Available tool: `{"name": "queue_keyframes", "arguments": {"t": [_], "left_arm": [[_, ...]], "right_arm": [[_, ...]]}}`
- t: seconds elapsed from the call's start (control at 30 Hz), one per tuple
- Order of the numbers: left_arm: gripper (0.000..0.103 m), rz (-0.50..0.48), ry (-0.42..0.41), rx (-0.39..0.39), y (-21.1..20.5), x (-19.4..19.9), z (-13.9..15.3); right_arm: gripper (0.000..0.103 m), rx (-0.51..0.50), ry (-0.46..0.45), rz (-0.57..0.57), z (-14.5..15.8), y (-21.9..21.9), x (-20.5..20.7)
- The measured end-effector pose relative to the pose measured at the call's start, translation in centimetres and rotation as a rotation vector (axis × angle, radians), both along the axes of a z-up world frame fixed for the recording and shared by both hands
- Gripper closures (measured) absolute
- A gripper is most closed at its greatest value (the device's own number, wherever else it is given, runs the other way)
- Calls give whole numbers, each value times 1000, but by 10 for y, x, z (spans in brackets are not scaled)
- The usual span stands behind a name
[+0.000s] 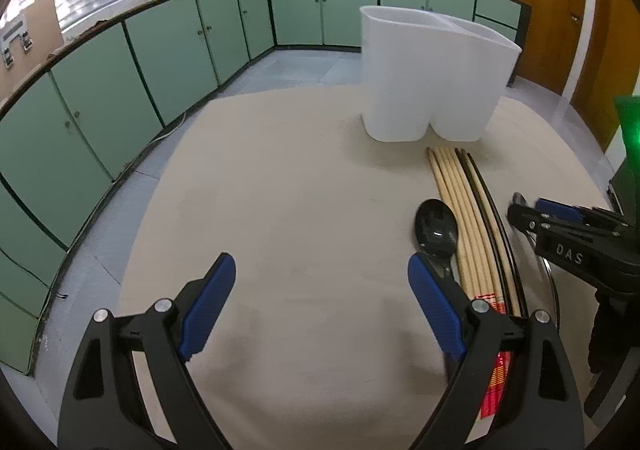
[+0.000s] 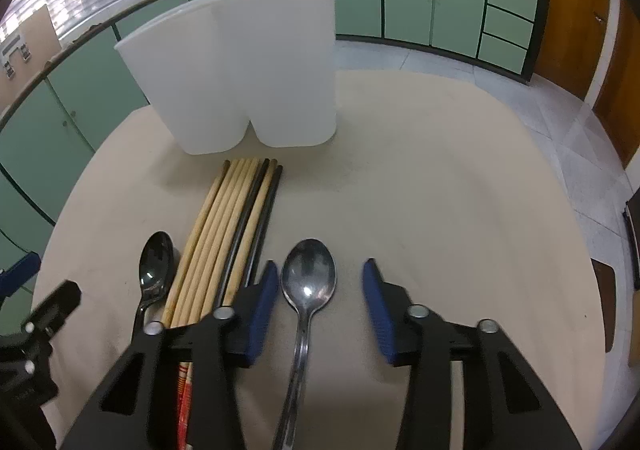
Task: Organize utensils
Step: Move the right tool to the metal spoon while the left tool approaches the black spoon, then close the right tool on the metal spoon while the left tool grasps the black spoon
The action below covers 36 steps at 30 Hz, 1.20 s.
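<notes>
A white two-compartment holder stands upright at the far side of the beige table. In front of it lies a bundle of wooden and black chopsticks, with a black spoon along its left side. A silver spoon lies bowl-up to the right of the chopsticks. My right gripper straddles this spoon's bowl, its pads a little clear of it on both sides. My left gripper is wide open over bare cloth, its right finger just short of the black spoon.
The beige table is round, with tiled floor beyond its edge. Green cabinets line the back walls and a wooden door is at right. A green object stands at the right edge.
</notes>
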<state>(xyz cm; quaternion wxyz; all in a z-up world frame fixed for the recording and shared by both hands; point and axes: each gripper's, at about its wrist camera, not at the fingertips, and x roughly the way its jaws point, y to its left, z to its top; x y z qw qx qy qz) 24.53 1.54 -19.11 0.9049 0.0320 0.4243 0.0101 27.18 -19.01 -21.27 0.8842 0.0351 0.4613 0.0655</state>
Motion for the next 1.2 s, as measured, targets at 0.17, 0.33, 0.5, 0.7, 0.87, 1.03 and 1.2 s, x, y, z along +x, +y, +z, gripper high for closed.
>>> {"name": "queue_keyframes", "arguments": {"t": [0.17, 0.33, 0.5, 0.7, 0.87, 1.03, 1.2], "left_arm": [[17, -43, 29, -15, -16, 4, -9], [17, -76, 61, -13, -30, 9, -21], [17, -87, 94, -19, -38, 17, -34], [15, -73, 100, -23, -39, 23, -38], [12, -44, 85, -17, -24, 20, -39], [12, -38, 82, -12, -22, 17, -35], [13, -57, 86, -44, -31, 21, -28]], "right_arm": [[75, 11, -6, 6, 0, -4, -3], [75, 17, -3, 1, 1, -10, -9], [75, 21, -2, -1, 1, -11, -7], [75, -3, -15, 2, -1, -5, -5], [75, -7, -21, 9, -4, -4, -7], [75, -26, -28, 6, -5, 0, -7], [74, -9, -22, 11, -6, -1, -7]]}}
